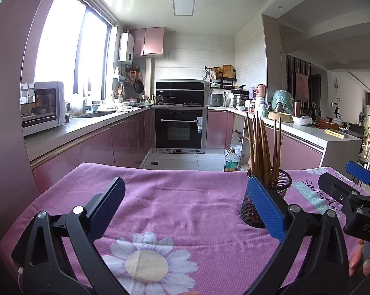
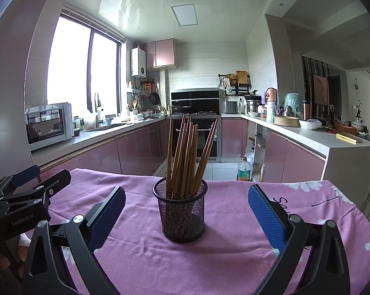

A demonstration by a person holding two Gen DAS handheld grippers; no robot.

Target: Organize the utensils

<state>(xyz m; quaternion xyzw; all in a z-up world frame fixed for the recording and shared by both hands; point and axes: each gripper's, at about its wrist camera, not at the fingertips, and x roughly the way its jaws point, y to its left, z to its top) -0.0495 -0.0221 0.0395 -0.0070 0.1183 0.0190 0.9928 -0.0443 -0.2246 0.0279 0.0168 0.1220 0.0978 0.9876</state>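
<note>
A black mesh cup (image 2: 183, 215) stands upright on the pink flowered cloth (image 2: 224, 253). Several brown wooden chopsticks (image 2: 188, 157) stand in it, fanned out. My right gripper (image 2: 186, 212) is open and empty, its blue pads either side of the cup and a little short of it. In the left wrist view the cup (image 1: 275, 186) and chopsticks (image 1: 261, 147) show behind my right finger. My left gripper (image 1: 185, 206) is open and empty over bare cloth, left of the cup. The right gripper (image 1: 349, 186) shows at the right edge there; the left gripper (image 2: 25, 186) shows at the left edge of the right wrist view.
The cloth-covered table (image 1: 185, 172) ends at a far edge with kitchen floor beyond. Pink cabinets and counters run along both sides, an oven (image 1: 180, 127) at the back, a microwave (image 1: 42, 105) on the left counter. A bottle (image 1: 231, 161) stands on the floor.
</note>
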